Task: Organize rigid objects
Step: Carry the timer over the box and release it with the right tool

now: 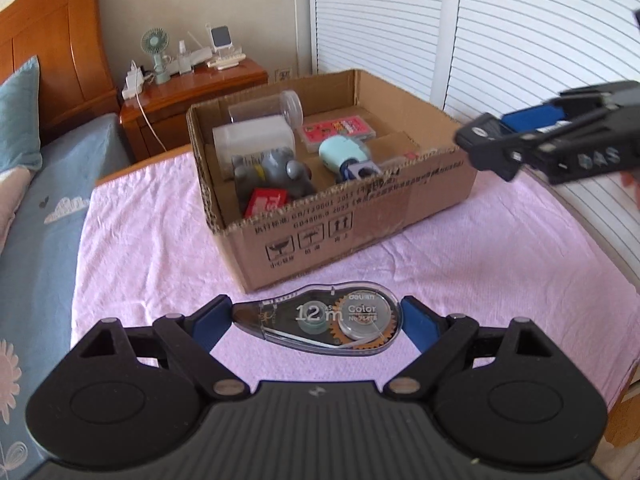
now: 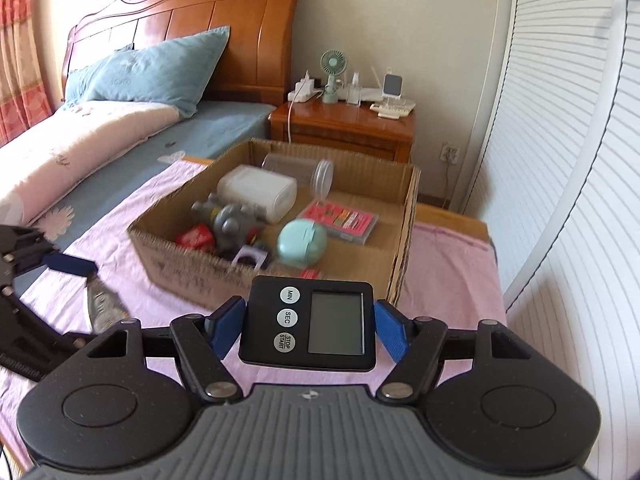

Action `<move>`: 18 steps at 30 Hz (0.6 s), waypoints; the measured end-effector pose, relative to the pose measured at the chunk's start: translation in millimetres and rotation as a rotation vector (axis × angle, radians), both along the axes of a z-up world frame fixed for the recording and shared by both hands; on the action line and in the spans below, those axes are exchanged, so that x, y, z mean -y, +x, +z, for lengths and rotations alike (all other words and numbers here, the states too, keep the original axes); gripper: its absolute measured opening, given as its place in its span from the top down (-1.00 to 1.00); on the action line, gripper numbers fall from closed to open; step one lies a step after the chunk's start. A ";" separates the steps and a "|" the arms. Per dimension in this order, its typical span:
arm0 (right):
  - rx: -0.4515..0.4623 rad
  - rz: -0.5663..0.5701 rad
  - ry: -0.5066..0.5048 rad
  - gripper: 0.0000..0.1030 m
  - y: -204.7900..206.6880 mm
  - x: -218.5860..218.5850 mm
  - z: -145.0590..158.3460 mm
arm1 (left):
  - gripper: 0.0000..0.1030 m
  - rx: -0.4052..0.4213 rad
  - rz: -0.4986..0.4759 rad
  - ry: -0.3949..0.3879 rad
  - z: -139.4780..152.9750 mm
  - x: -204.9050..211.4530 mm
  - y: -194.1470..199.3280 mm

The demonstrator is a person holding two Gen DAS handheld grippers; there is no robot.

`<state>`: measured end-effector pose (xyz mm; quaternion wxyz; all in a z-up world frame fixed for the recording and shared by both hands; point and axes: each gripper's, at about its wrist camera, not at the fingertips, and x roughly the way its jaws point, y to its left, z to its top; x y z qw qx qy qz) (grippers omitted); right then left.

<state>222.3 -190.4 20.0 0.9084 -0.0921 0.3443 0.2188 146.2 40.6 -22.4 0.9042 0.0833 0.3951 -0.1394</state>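
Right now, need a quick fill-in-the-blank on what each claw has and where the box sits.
1. The left claw grips a clear ____ dispenser.
2. The right claw grips a black digital ____.
3. The cardboard box sits on a ____ cloth.

Missing: correction tape; timer; pink

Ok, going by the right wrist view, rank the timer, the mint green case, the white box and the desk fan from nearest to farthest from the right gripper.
1. Timer, between the jaws of the right gripper.
2. Mint green case, near side of the cardboard box.
3. White box, deeper in, toward the left.
4. Desk fan, on the nightstand behind.
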 end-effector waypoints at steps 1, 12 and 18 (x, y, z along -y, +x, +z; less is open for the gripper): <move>-0.002 -0.006 0.001 -0.45 7.7 -2.1 1.4 | -0.74 0.009 -0.002 0.003 3.3 -0.2 0.0; -0.027 -0.036 -0.038 -0.46 60.9 -24.5 -15.5 | -0.74 0.042 0.013 0.028 14.3 -2.8 11.3; -0.021 -0.057 0.009 -1.00 46.9 -17.8 -10.3 | -0.74 0.053 0.029 0.019 22.2 -3.4 19.4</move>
